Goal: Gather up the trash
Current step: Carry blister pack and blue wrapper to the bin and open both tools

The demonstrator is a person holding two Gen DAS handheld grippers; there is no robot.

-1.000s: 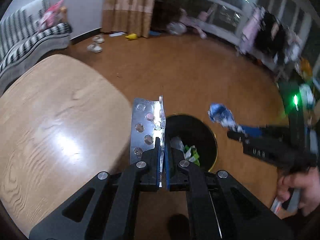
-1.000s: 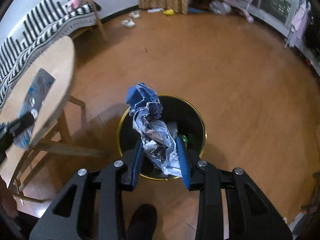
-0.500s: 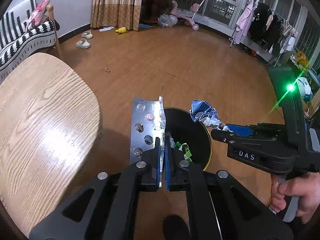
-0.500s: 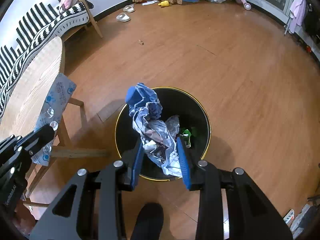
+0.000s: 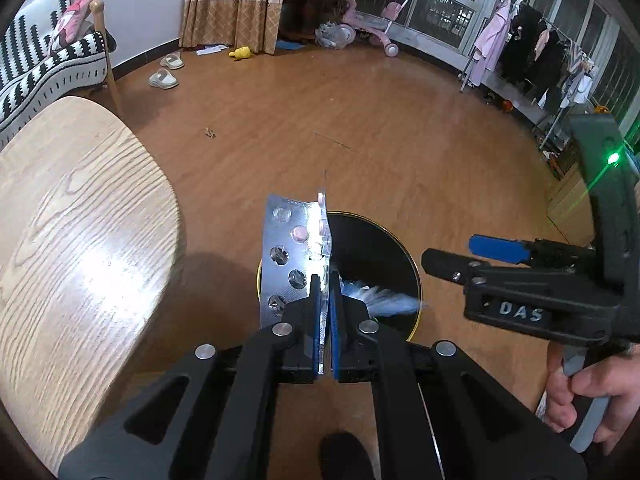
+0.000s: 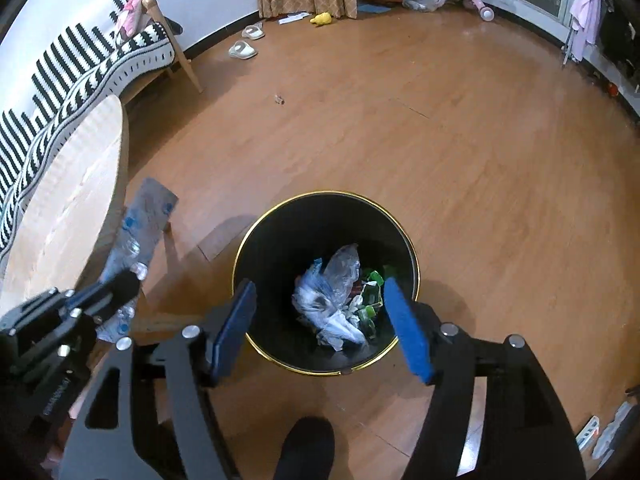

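Note:
My left gripper [image 5: 329, 284] is shut on the lower edge of a silver blister pack [image 5: 286, 256], holding it upright over the near rim of a black bin [image 5: 368, 244] with a gold edge. The right wrist view shows the same pack [image 6: 140, 224] left of the bin [image 6: 280, 240], beside the table. My right gripper [image 6: 319, 286] hangs above the bin mouth. Its jaws are opening and nothing is between them. A crumpled blue-and-white wrapper [image 6: 328, 304] lies inside the bin on green and clear scraps. It shows as a pale blur [image 5: 380, 296] in the left wrist view.
A round wooden table [image 5: 80, 220] stands left of the bin. Behind it is a striped sofa [image 6: 80, 64]. A person's hand [image 5: 580, 392] holds the right gripper's handle. Slippers [image 6: 244, 48], a pink ride-on toy [image 5: 372, 28] and a clothes rack [image 5: 520, 52] line the far edge of the wooden floor.
The right gripper's jaws have spread and the crumpled wrapper has dropped from them into the bin. The left gripper has carried the blister pack from the table edge to the bin.

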